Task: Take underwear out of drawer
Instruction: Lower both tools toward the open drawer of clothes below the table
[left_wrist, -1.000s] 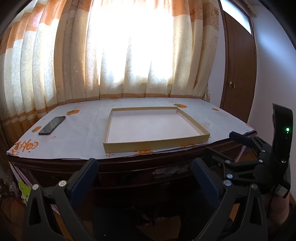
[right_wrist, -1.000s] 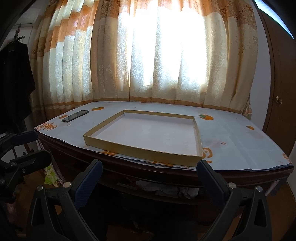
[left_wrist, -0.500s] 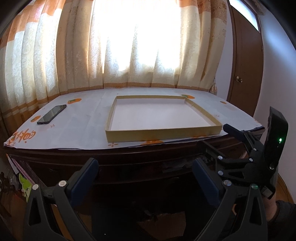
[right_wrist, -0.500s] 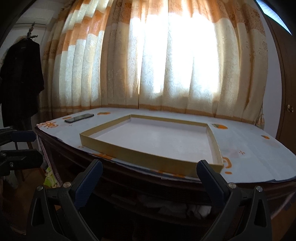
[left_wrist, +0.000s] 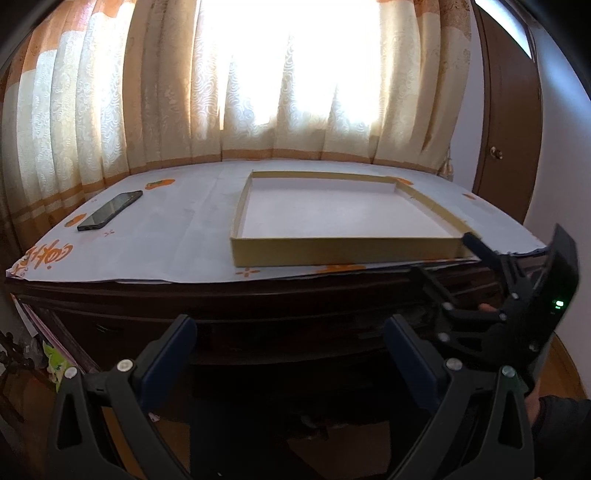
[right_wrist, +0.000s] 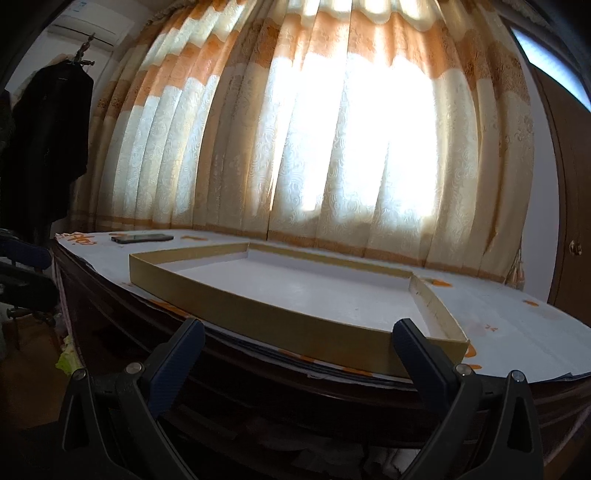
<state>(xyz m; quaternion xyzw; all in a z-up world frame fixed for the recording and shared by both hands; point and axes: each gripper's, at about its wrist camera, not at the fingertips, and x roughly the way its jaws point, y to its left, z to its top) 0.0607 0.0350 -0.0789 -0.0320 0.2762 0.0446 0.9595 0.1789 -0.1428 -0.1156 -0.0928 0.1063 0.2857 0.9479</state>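
Left gripper (left_wrist: 286, 345) and right gripper (right_wrist: 297, 349) gape wide, empty, below the desk edge (left_wrist: 221, 291)

right tongs (right_wrist: 295, 354) spread wide, empty | shallow tray (right_wrist: 258, 317) on table (right_wrist: 517, 332) | drawer front too dark, possibly ajar

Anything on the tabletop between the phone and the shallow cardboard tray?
Nothing: in the left wrist view only bare white printed table cover lies between the phone and the tray.
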